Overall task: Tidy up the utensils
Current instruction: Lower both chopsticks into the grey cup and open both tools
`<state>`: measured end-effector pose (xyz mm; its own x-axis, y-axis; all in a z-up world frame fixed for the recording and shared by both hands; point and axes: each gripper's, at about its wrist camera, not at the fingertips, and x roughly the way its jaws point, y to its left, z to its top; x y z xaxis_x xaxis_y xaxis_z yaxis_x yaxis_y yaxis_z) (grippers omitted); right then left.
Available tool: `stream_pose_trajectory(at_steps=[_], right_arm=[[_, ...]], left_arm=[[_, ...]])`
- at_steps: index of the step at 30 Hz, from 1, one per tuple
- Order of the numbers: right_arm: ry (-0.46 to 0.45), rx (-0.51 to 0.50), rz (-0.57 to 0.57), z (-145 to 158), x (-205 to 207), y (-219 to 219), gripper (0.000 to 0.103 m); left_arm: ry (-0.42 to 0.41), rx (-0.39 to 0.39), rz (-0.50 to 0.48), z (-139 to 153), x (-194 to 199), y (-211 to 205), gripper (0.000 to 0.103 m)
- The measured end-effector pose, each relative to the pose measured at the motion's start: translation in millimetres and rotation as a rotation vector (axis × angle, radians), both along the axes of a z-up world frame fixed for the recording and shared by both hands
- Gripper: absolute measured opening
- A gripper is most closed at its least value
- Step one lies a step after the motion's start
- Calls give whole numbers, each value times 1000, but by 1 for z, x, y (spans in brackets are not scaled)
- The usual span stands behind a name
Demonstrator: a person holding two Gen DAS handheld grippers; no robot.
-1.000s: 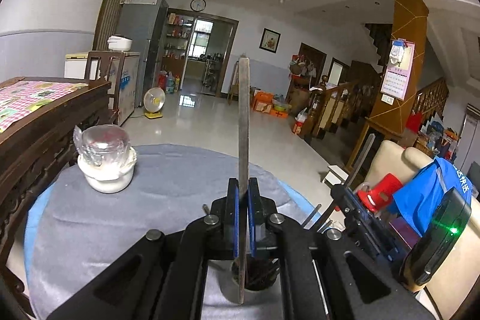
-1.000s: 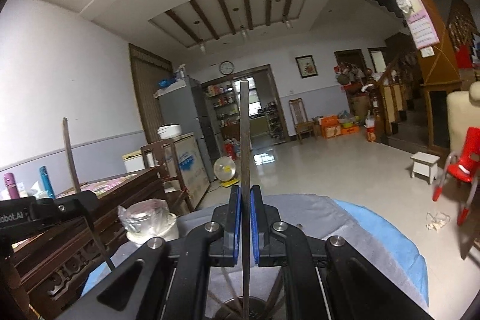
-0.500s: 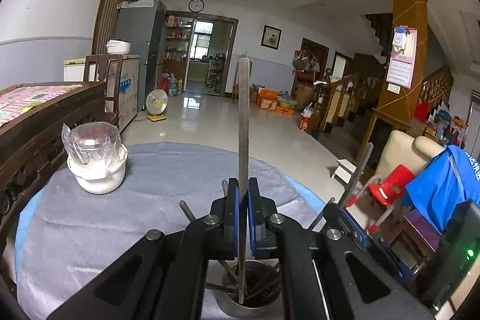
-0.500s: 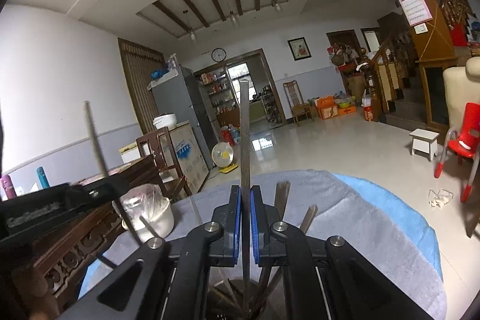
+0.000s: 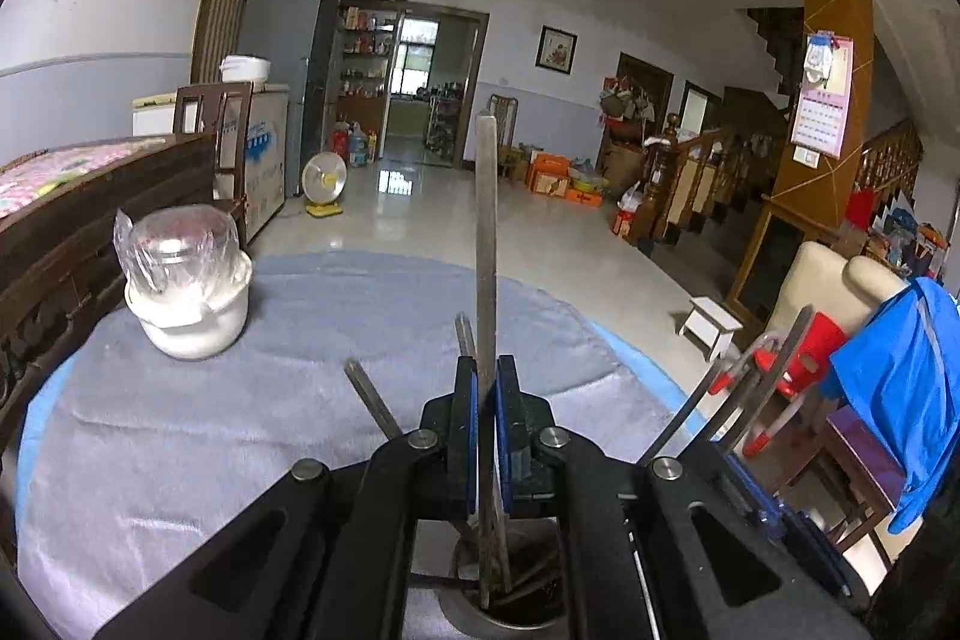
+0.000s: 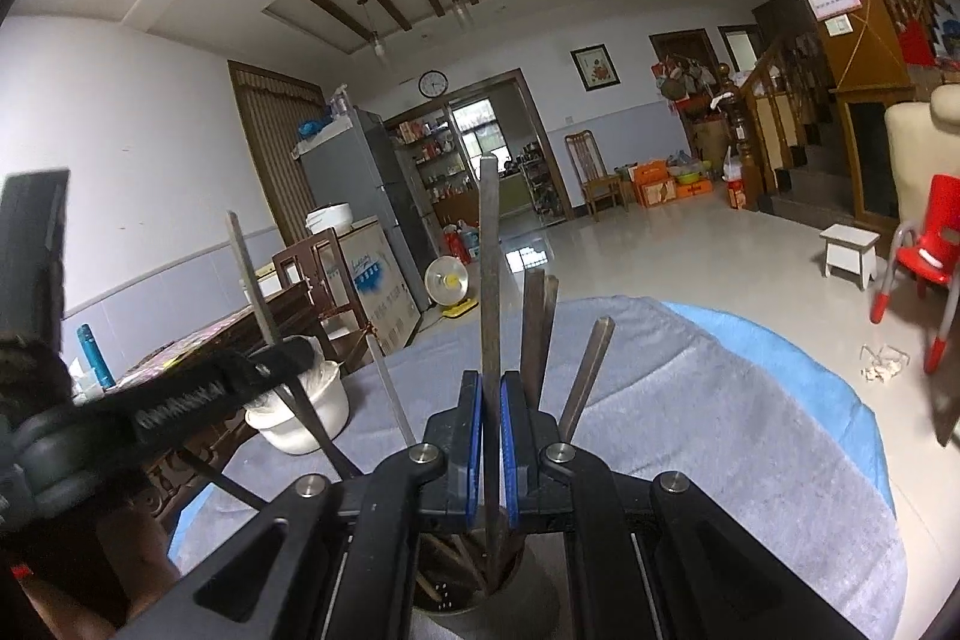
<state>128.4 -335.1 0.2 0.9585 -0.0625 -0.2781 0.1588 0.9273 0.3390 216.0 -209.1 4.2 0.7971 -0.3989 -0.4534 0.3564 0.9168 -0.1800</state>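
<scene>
My left gripper (image 5: 486,436) is shut on an upright metal utensil handle (image 5: 486,232). Its lower end reaches into a round metal holder (image 5: 510,610) below the jaws. My right gripper (image 6: 491,448) is shut on another upright utensil handle (image 6: 489,268) whose lower end also sits in the holder (image 6: 450,604). Several other utensil handles (image 6: 534,328) lean in the holder. The right gripper and its utensil show at the right of the left wrist view (image 5: 744,436). The left gripper shows at the left of the right wrist view (image 6: 180,394).
The round table (image 5: 180,448) has a grey cloth over a blue one. A white pot with a plastic-wrapped lid (image 5: 186,280) stands at the table's far left. A dark wooden chair back (image 5: 60,244) is beyond the left edge.
Both grippers have come down with their utensils. The holder and the leaning handles have come into view below the jaws, and both utensil ends now sit in it.
</scene>
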Motion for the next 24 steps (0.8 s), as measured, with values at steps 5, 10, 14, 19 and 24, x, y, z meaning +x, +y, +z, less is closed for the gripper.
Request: stream_pose_trajectory(at_steps=[5, 10, 14, 19, 24], right_arm=[[24, 8, 3, -6, 0, 2, 7], [51, 45, 15, -12, -2, -2, 7], [61, 48, 20, -12, -5, -2, 8], [101, 33, 36, -10, -6, 0, 8], [153, 29, 68, -13, -9, 5, 9]], left_arm=[[23, 20, -11, -9, -1, -5, 6], [37, 30, -35, -9, -4, -5, 6], [32, 28, -39, -3, -11, -1, 6], [29, 44, -54, 5, -20, 5, 13], [1, 17, -24, 19, -36, 31, 46]])
